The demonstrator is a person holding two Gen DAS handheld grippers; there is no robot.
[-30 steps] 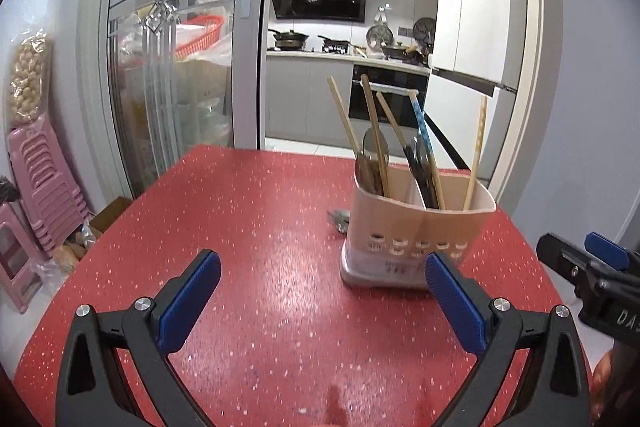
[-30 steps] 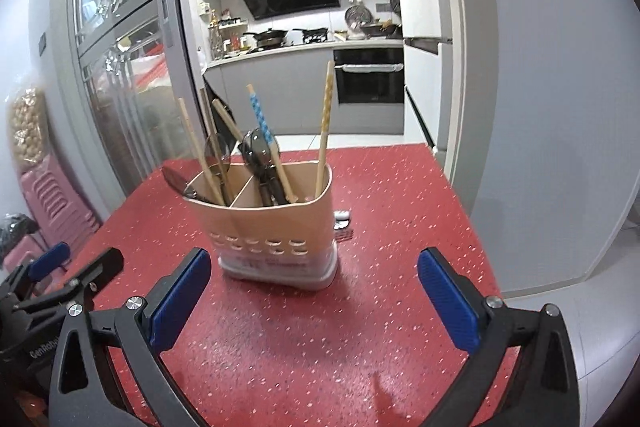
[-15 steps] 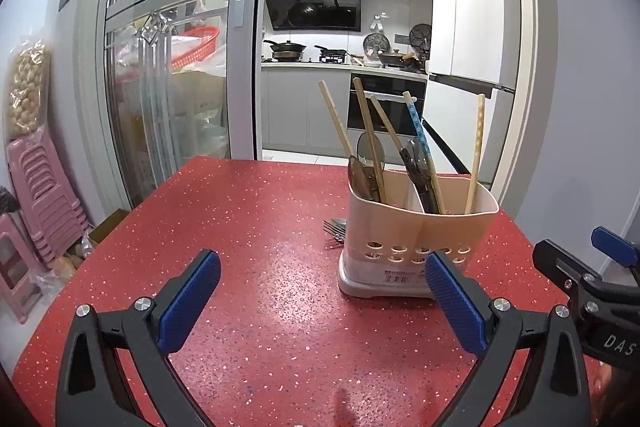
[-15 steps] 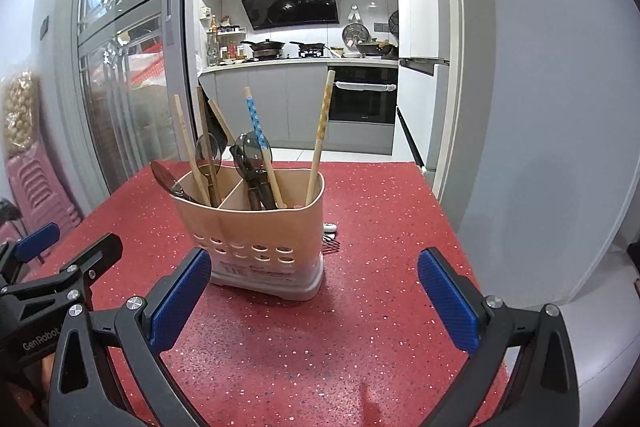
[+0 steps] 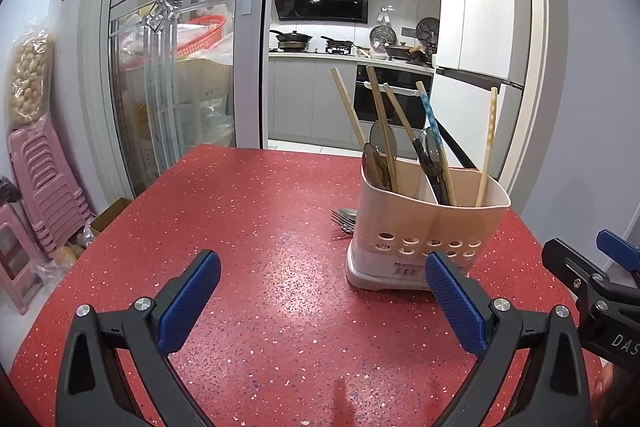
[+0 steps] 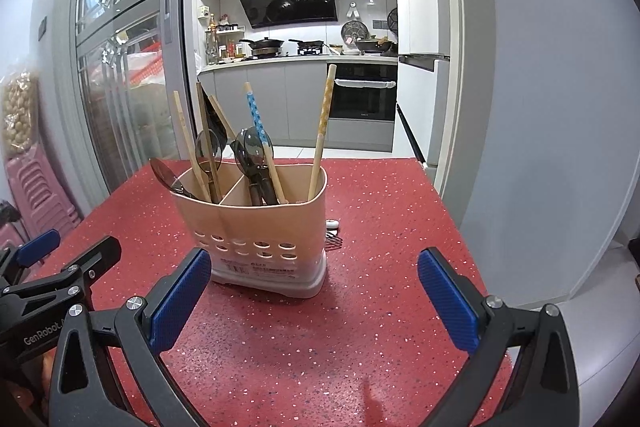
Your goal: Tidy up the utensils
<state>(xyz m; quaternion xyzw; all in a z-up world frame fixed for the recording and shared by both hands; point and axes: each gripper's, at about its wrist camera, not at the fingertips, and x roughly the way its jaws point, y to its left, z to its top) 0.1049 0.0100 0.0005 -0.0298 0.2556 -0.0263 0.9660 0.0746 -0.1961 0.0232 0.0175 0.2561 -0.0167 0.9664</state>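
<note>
Gaping wide and empty, both tongs face a perforated beige plastic caddy on speckled red table.

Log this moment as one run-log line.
left gripper open | right gripper open | utensil holder upright, filled | fork behind holder

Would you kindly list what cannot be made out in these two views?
- Metal forks lying behind the beige plastic utensil holder: handles hidden by it, left wrist view.
- Small white object behind the holder: too small to identify, right wrist view.
- Lower ends of the wooden chopsticks: hidden inside the holder.
</note>
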